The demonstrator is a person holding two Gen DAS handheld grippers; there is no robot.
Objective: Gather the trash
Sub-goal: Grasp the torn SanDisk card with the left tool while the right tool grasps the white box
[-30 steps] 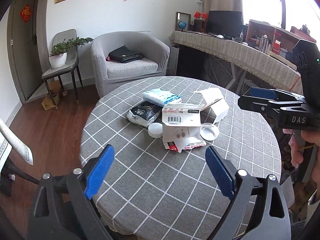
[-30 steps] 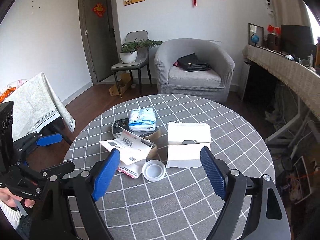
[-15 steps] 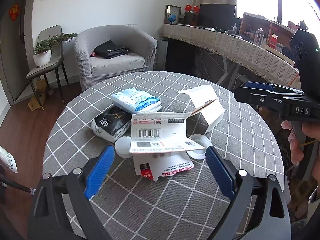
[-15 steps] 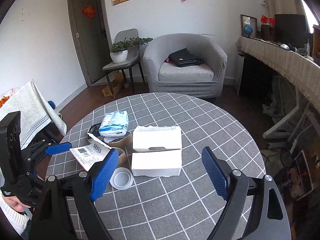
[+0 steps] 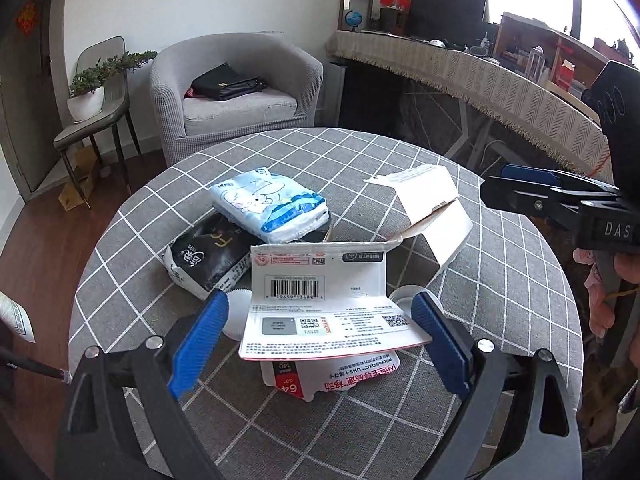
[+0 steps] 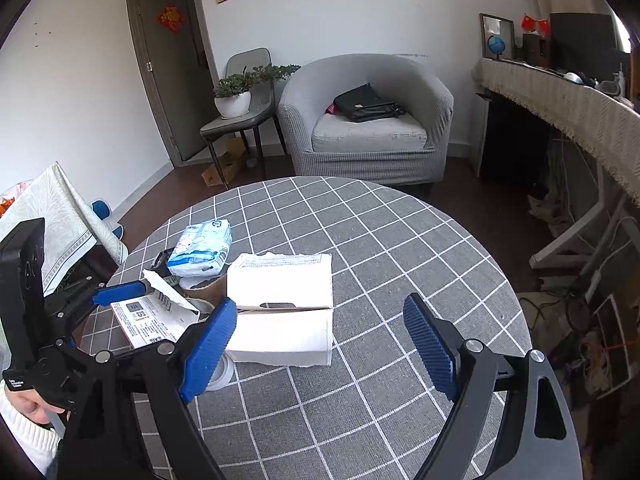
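Trash lies in a pile on the round checked table [image 5: 500,320]. A torn white and red mailer with a barcode [image 5: 324,304] sits between the open fingers of my left gripper [image 5: 320,340]. Behind it lie a black packet [image 5: 208,256], a blue and white tissue pack [image 5: 272,204], an open white box [image 5: 432,208] and white lids [image 5: 236,312]. My right gripper [image 6: 320,344] is open and empty, with the white box [image 6: 284,312] just ahead between its fingers. The left gripper also shows in the right wrist view [image 6: 120,292].
A grey armchair with a black bag [image 6: 368,120] stands behind the table. A chair with a potted plant [image 6: 236,100] is by the door. A long desk with a fringed cloth [image 5: 480,80] runs along the right. The table's right half [image 6: 420,260] holds only cloth.
Both grippers have moved forward towards the pile. The mailer now lies between the left fingers and the white box is closer to the right fingers. Both stay open.
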